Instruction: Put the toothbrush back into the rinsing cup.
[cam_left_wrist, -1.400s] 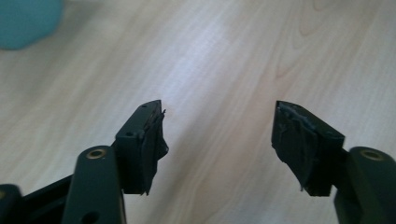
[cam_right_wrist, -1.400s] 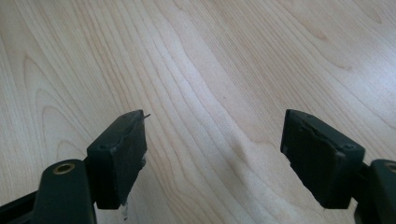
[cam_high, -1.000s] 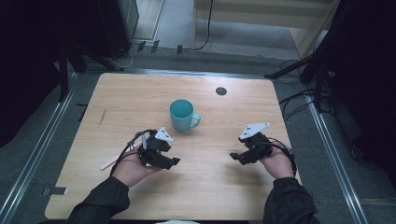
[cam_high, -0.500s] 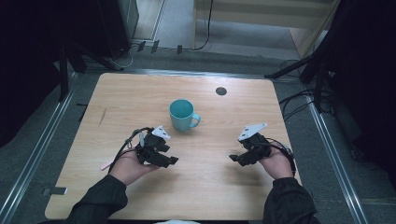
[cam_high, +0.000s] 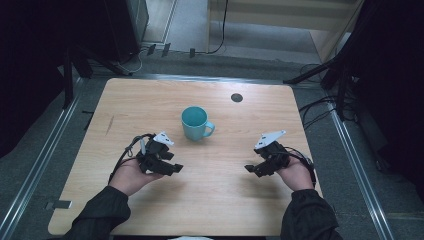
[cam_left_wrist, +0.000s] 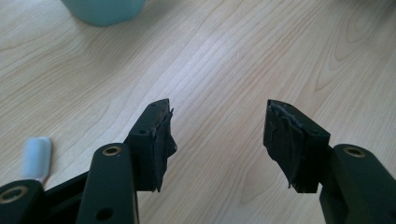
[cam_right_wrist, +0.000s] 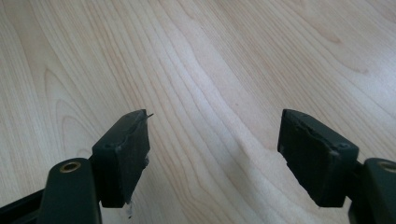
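Pale grained wood table (cam_high: 150, 105) bears a round teal mug (cam_high: 196, 123); left tongs (cam_high: 172, 169) and right tongs (cam_high: 251, 168) gape wide, empty.

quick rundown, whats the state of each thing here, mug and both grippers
teal mug: upright on the table, looks empty, handle toward the right gripper's side, untouched
left gripper: open, jaws apart over bare wood, holding nothing
right gripper: open, jaws wide apart over bare wood, holding nothing
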